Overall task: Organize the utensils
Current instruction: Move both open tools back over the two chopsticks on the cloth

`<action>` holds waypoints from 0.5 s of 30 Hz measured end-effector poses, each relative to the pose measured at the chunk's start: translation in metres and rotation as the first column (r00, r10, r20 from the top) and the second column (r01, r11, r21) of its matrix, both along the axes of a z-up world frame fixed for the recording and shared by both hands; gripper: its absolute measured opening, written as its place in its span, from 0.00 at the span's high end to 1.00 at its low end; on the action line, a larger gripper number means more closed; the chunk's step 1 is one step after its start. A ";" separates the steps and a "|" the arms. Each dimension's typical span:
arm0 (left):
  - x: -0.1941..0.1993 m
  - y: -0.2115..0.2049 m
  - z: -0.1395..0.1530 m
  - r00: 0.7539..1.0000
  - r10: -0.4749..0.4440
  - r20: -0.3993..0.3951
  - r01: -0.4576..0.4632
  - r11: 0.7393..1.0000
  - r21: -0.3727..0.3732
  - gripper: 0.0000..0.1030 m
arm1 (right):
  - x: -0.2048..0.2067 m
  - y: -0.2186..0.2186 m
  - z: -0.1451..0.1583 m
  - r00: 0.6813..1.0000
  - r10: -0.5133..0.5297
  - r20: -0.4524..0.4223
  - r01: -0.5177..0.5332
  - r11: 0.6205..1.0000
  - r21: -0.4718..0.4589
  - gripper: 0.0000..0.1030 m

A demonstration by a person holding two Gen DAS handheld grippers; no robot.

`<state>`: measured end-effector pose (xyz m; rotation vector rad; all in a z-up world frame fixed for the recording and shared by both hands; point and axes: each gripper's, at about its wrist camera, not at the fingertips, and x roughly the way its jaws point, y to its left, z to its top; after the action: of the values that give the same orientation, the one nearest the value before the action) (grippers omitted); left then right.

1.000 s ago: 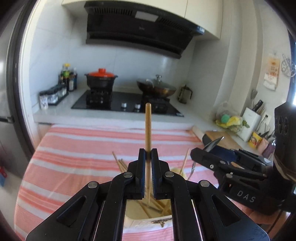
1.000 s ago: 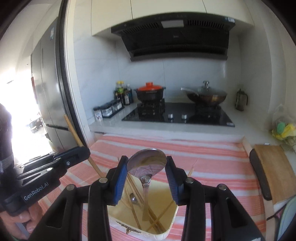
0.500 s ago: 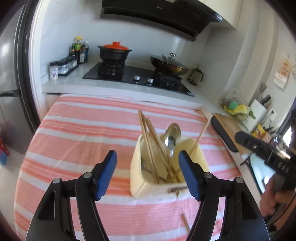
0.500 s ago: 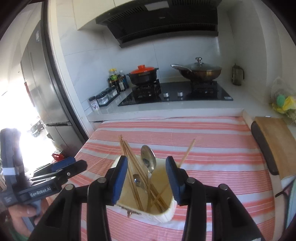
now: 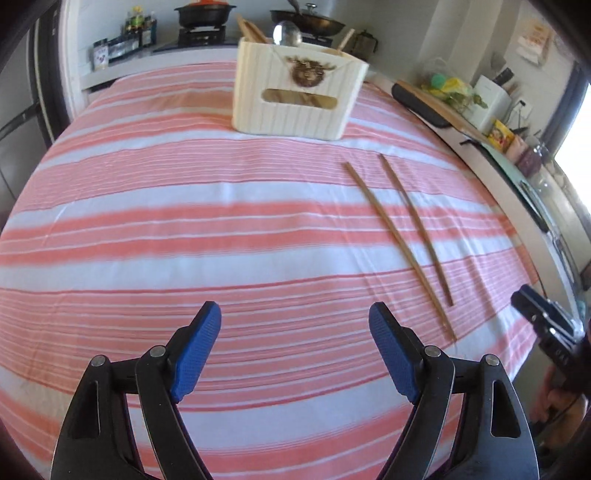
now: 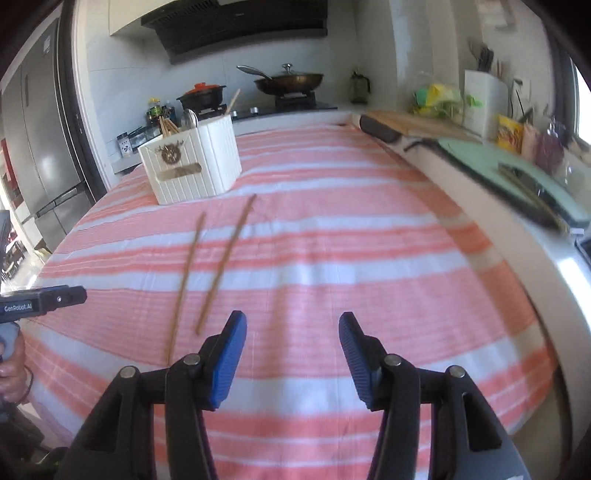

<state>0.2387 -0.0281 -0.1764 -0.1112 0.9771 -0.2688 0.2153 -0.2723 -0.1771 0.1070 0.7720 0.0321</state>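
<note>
A cream utensil box (image 5: 299,99) (image 6: 192,162) stands far off on the striped cloth, with several chopsticks and a spoon (image 5: 286,34) sticking out of it. Two wooden chopsticks (image 5: 400,236) (image 6: 207,269) lie loose on the cloth, nearly side by side. My left gripper (image 5: 294,321) hovers low over the near cloth, left of them, jaws opening with nothing between them. My right gripper (image 6: 292,328) is just right of their near tips, jaws also opening and empty. Each gripper shows at the edge of the other's view.
A pink and white striped cloth (image 5: 184,221) covers the table. A wooden cutting board (image 6: 417,123) and a green mat (image 6: 509,173) lie on the counter along the right. The stove with a red-lidded pot (image 6: 202,94) and a wok (image 6: 291,79) is behind.
The left gripper let go of a chopstick and the right of the spoon, both now in the box. Both grippers opened, drew back from the box and dropped low over the near cloth.
</note>
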 end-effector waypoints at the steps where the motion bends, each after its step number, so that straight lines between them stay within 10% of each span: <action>1: 0.003 -0.009 0.003 1.000 -0.011 0.004 0.011 1.000 0.006 0.19 | -0.002 -0.003 -0.003 1.000 -0.002 -0.011 0.002 1.000 0.001 0.48; 15: 0.074 -0.115 -0.026 1.000 0.015 -0.015 -0.013 0.991 0.134 0.35 | 0.022 0.009 0.006 1.000 0.016 0.018 -0.017 0.999 0.037 0.48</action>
<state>0.3128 -0.1428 -0.2022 0.0022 1.0074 -0.1888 0.2370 -0.2629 -0.1711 0.1358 0.7549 0.0632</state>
